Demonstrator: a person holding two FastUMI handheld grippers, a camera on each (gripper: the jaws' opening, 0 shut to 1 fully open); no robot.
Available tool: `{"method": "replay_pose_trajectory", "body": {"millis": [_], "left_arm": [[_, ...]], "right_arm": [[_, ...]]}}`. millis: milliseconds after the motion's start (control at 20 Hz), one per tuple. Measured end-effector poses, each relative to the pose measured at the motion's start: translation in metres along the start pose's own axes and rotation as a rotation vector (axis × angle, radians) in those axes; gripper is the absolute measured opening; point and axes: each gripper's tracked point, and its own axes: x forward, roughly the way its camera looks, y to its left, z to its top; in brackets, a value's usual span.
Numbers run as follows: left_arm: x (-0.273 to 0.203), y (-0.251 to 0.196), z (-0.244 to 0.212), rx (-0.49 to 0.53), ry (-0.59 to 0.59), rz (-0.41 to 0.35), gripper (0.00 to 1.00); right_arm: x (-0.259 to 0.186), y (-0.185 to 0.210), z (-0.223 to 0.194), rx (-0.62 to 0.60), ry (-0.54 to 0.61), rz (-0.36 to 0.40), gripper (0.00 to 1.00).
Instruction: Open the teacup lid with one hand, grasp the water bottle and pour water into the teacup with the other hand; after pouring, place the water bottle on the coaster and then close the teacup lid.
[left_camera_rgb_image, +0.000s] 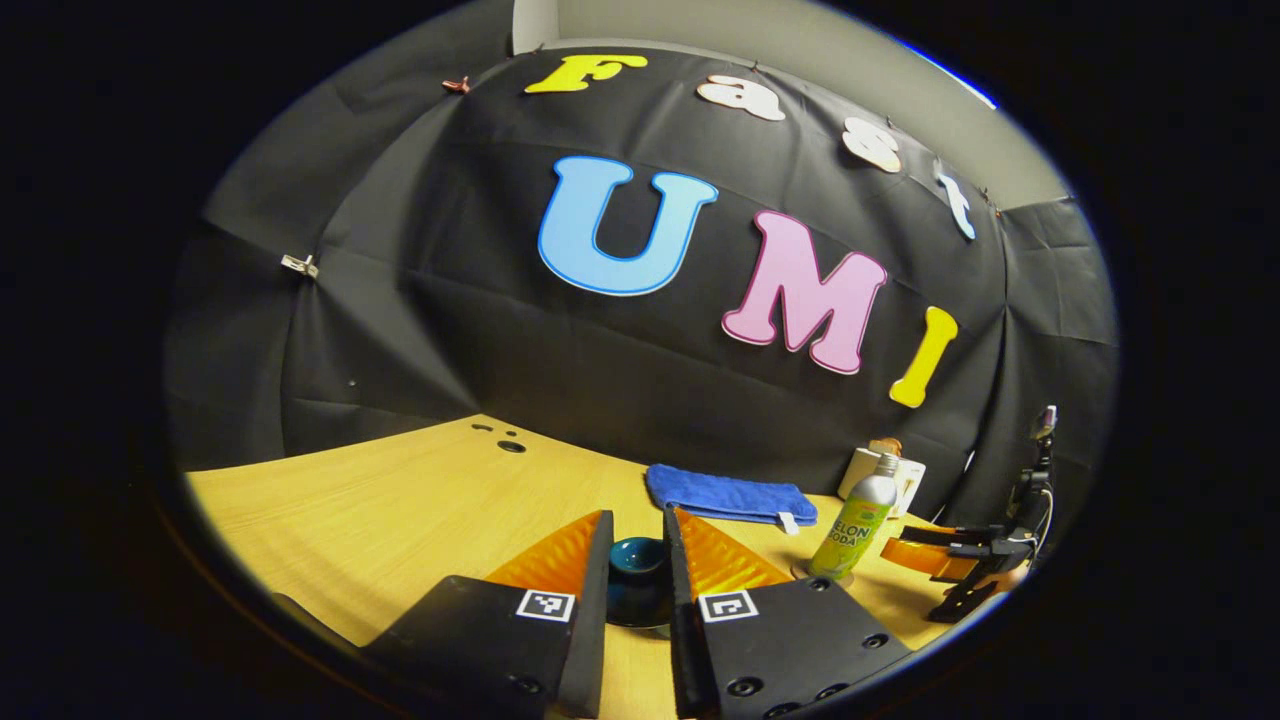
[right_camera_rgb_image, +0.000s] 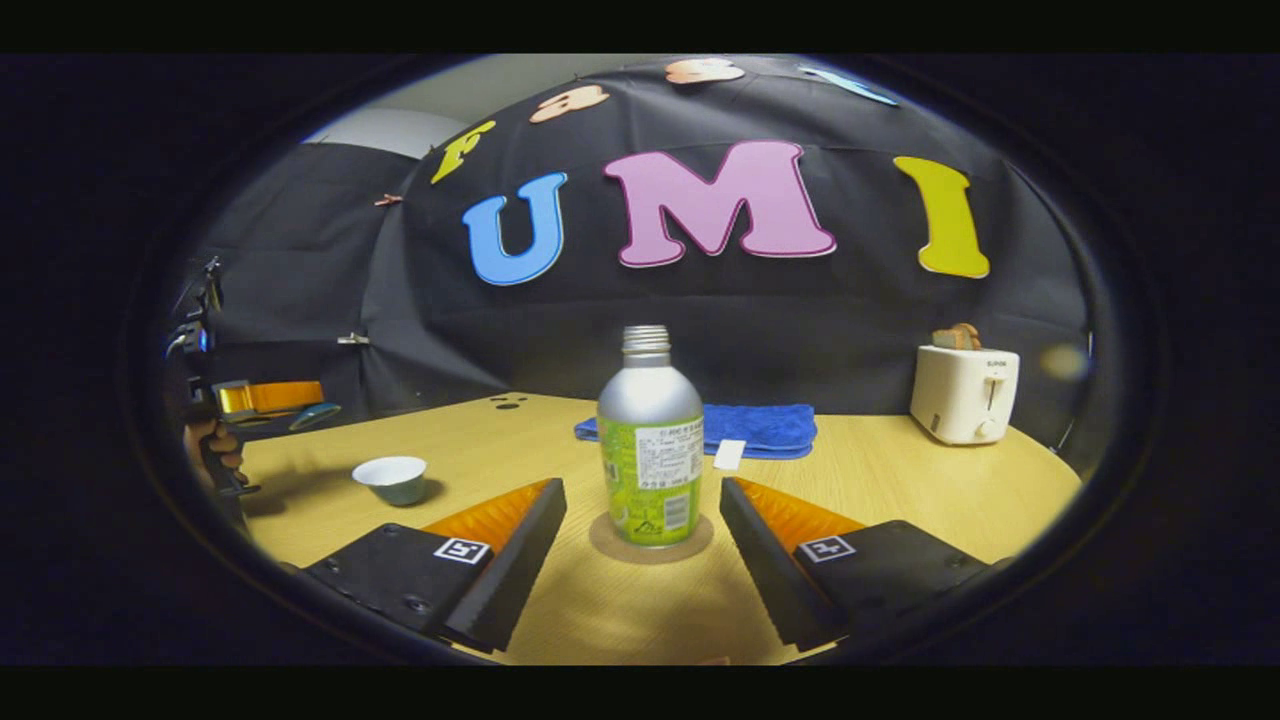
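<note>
Your left gripper (left_camera_rgb_image: 637, 545) is closed on the dark teacup lid (left_camera_rgb_image: 637, 570), a finger pressing on each side of it, and you hold it lifted off the table (left_camera_rgb_image: 400, 520). In the right gripper view that gripper (right_camera_rgb_image: 300, 412) hangs at the far left with the lid (right_camera_rgb_image: 315, 415) at its tip, above and to the left of the uncovered teacup (right_camera_rgb_image: 391, 478). Your right gripper (right_camera_rgb_image: 640, 530) is spread wide, fingers on either side of the water bottle (right_camera_rgb_image: 650, 450) without touching it. The bottle stands upright on the round coaster (right_camera_rgb_image: 650, 545). A blue cloth (right_camera_rgb_image: 760, 428) lies behind it, and a toaster (right_camera_rgb_image: 963, 393) sits far right.
</note>
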Motion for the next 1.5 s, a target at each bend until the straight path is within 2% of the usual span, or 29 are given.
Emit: {"method": "replay_pose_trajectory", "body": {"millis": [250,500,700,1050,1450,1500], "left_arm": [[0.006,-0.025,-0.014,0.046,0.023,-0.027,0.31],[0.020,-0.037,-0.031,0.072,0.062,-0.038,0.31],[0.034,-0.041,-0.039,0.117,0.081,-0.029,0.31],[0.051,-0.045,-0.066,0.228,0.144,-0.001,0.31],[0.061,-0.044,-0.073,0.290,0.165,0.015,0.31],[0.061,-0.042,-0.074,0.296,0.172,0.018,0.34]], "right_arm": [[-0.030,0.022,0.007,-0.089,-0.071,0.019,0.96],[-0.042,0.028,0.007,-0.010,-0.081,0.047,0.96],[-0.046,0.032,0.005,-0.025,-0.073,0.068,0.96],[-0.045,0.027,0.004,-0.027,-0.076,0.048,0.96],[-0.046,0.027,0.004,-0.027,-0.075,0.055,0.96],[-0.045,0.027,0.004,-0.027,-0.075,0.055,0.96]]}}
